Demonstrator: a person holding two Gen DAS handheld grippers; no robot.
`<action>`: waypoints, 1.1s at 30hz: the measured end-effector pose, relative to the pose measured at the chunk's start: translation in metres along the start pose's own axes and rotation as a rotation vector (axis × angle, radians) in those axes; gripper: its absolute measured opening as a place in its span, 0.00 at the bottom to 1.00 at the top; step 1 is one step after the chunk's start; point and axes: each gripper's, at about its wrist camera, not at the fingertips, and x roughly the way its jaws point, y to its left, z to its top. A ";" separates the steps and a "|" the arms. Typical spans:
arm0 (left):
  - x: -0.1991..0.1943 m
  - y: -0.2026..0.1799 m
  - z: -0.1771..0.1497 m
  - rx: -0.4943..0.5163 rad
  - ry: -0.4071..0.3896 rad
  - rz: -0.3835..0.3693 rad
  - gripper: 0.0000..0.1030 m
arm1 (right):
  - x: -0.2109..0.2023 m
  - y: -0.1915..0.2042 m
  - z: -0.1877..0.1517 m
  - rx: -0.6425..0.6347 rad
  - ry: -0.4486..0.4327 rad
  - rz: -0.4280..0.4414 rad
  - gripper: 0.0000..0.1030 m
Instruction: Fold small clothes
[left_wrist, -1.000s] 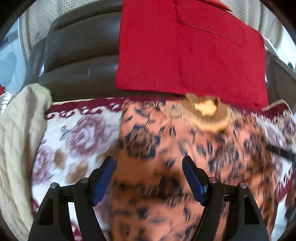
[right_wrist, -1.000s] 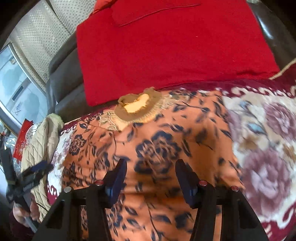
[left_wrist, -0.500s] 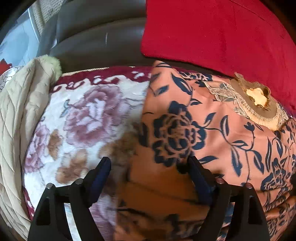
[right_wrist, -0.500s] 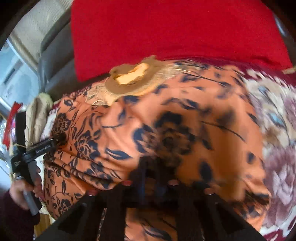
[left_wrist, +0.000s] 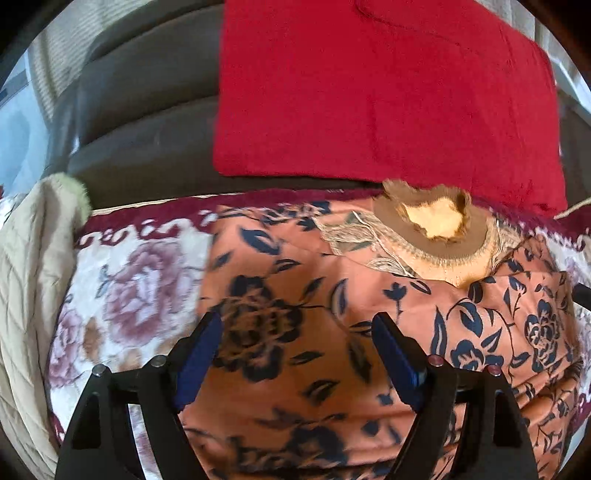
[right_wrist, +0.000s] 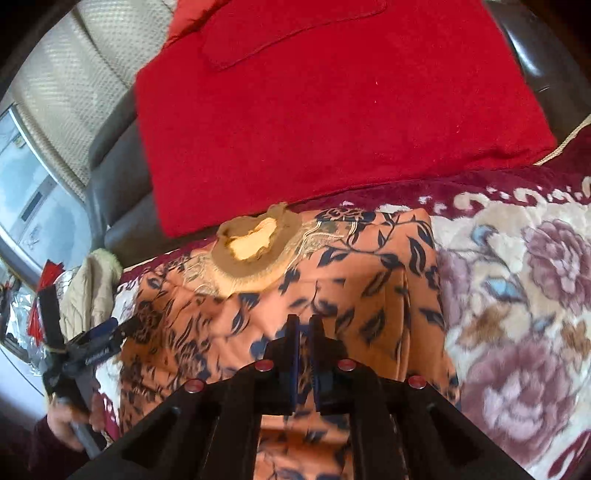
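1. A home's sitting room: a dark leather sofa (left_wrist: 147, 122) fills the background, its padded back rising in soft rolls.
2. A plush floral blanket (right_wrist: 517, 295) with a maroon border covers the seat, and a red cloth (left_wrist: 369, 92) is draped over the sofa's back.
3. A quilted beige cover (left_wrist: 26, 277) lies at one end.
4. Daylight falls through a window (right_wrist: 33, 206) beside a pale patterned curtain (right_wrist: 62, 74).

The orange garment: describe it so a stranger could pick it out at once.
Start at the dark sofa back with the big red cloth draped over it. Below that lies a rose-patterned blanket, and spread on it is the orange garment. Only it has navy flowers and a tan embroidered neckline.
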 end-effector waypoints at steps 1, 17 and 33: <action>0.009 -0.007 0.000 0.017 0.029 0.012 0.81 | 0.009 -0.004 0.003 0.016 0.015 -0.011 0.08; 0.020 -0.009 -0.040 0.134 0.103 0.061 0.83 | 0.004 -0.036 -0.035 0.048 0.092 -0.046 0.09; -0.013 0.008 -0.062 0.116 0.040 -0.008 0.83 | -0.007 -0.030 -0.065 0.049 0.154 -0.012 0.10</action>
